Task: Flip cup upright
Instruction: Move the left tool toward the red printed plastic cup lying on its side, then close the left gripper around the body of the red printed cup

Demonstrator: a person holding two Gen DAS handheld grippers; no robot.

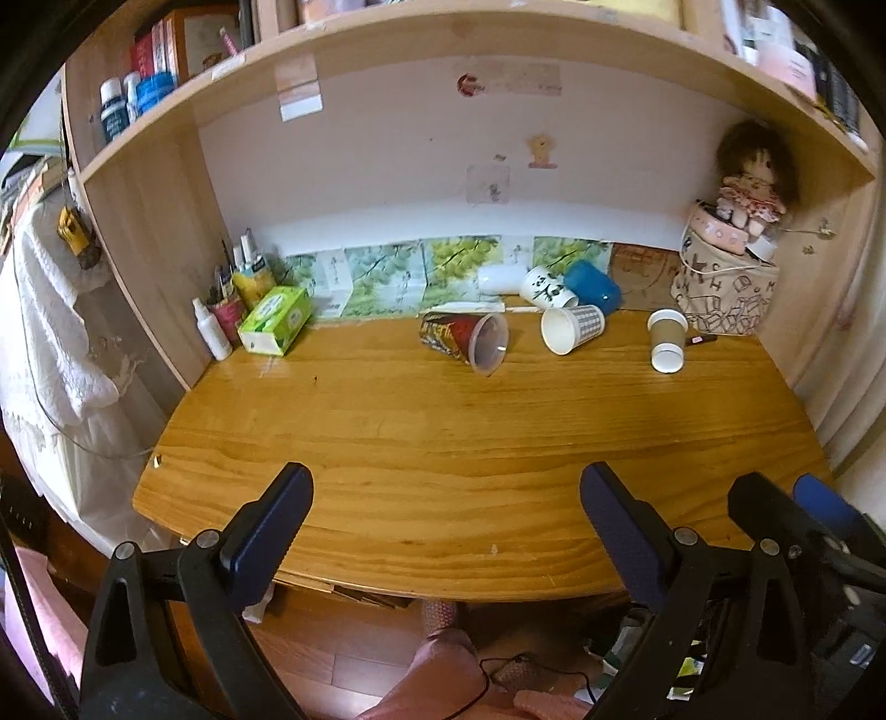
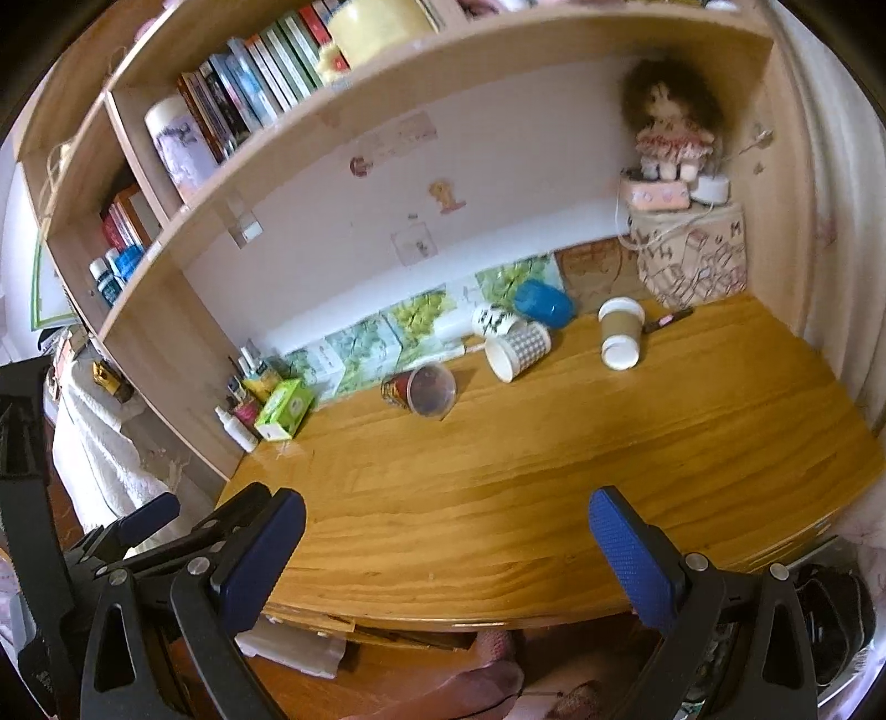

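The long honey-coloured wooden desk (image 1: 421,443) sits under a pale wood bookshelf hutch (image 1: 498,39), and its front half is bare. At the far right corner a beige printed fabric bag (image 1: 725,288) carries a curly-haired rag doll (image 1: 753,177). At the far left stands a green tissue box (image 1: 275,327) beside a cluster of small bottles.

All the cups lie on their sides along the back of the desk, well apart from both grippers. From left to right: a clear plastic cup with a red-and-brown printed sleeve (image 1: 465,340), its mouth facing forward; a white paper cup with a grey checked pattern (image 1: 573,328); and a brown-sleeved paper coffee cup with white rims (image 1: 667,339). Behind them, near the wall, lie a white mug with black markings (image 1: 545,288) and a blue plastic cup (image 1: 592,288).

The left gripper (image 1: 446,526) and right gripper (image 2: 446,545) both hover above the desk's front edge, jaws wide apart and holding nothing.

Risks, as I judge them: the checked cup, the mug and the blue cup lie close together, so reaching for one could knock another rolling. The thin plastic or paper walls may buckle under a hard pinch, and a cup released while tilted could tip over again.
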